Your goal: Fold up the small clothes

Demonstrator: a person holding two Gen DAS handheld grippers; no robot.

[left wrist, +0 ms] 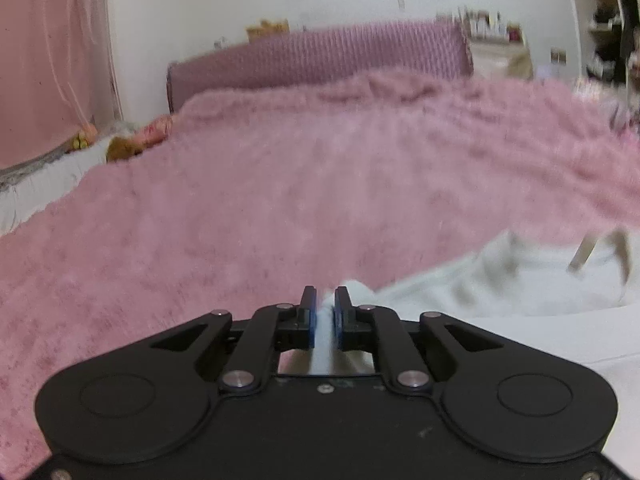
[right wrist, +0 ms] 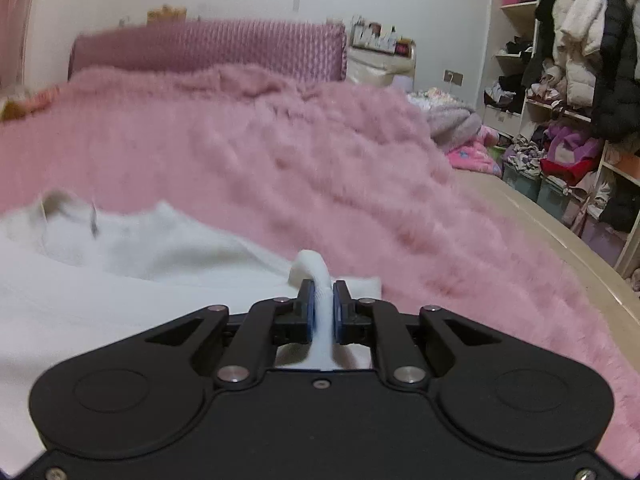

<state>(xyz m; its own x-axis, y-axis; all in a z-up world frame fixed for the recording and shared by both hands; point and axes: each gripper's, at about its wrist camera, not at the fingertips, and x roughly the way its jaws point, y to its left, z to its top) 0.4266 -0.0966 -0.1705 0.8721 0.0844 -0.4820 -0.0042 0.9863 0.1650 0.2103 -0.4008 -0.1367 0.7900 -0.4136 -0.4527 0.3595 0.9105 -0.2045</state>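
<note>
— What did the left gripper [left wrist: 324,294] have?

— It pinched a fold of the white top [left wrist: 500,288]. Its two blue pads were squeezed close, with a strip of white cloth between them.

— And the right gripper [right wrist: 323,288]?

— The same. It was clamped on another bit of the top [right wrist: 132,252], and a little white roll stuck up at 12 o'clock, just past the tips.

— Where did the top lie?

— On the fluffy pink blanket [left wrist: 240,184]. In the left view it spread out toward 3 o'clock. In the right view it spread toward 9 o'clock, with the neck hole up at 10 o'clock.

— Was there any writing to read?

— No, none I could make out. The pictures were blurry.

— What else was there?

— A pink headboard [right wrist: 208,50] at 12 o'clock, and shelves [right wrist: 560,92] full of clothes at 2 o'clock in the right view.
</note>
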